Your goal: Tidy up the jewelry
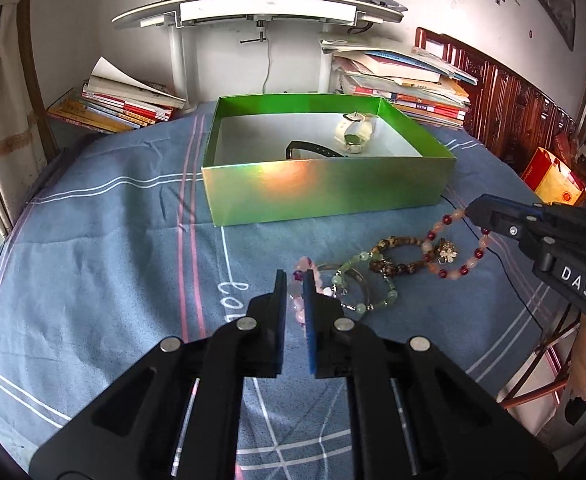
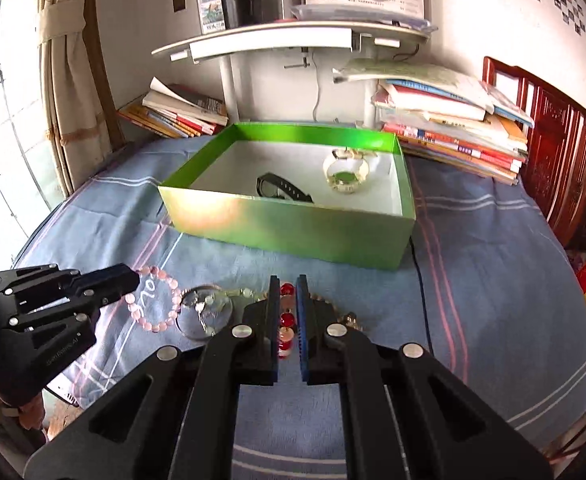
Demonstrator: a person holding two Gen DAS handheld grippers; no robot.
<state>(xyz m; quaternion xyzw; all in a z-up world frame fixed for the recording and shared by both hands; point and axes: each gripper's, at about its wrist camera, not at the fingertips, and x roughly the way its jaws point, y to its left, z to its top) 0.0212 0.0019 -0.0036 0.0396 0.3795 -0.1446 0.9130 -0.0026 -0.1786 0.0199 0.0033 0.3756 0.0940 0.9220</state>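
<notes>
A green box (image 1: 325,190) (image 2: 293,232) stands on the blue bedsheet and holds a white watch (image 1: 353,132) (image 2: 347,174) and a black band (image 1: 313,150) (image 2: 281,188). Several bracelets lie in front of it: pink (image 2: 155,304) (image 1: 299,296), light green (image 1: 363,284), brown (image 1: 397,254), and red-and-peach (image 1: 457,248) (image 2: 287,320). My left gripper (image 1: 295,276) (image 2: 135,280) is shut on the pink bracelet. My right gripper (image 2: 287,280) (image 1: 469,210) is shut on the red-and-peach bracelet, low over the sheet.
Stacks of books (image 1: 125,104) (image 1: 409,84) lie behind the box, left and right, under a white desk (image 1: 261,12). A thin black cable (image 2: 421,288) runs across the sheet on the right. A dark wooden headboard (image 2: 565,160) is at right.
</notes>
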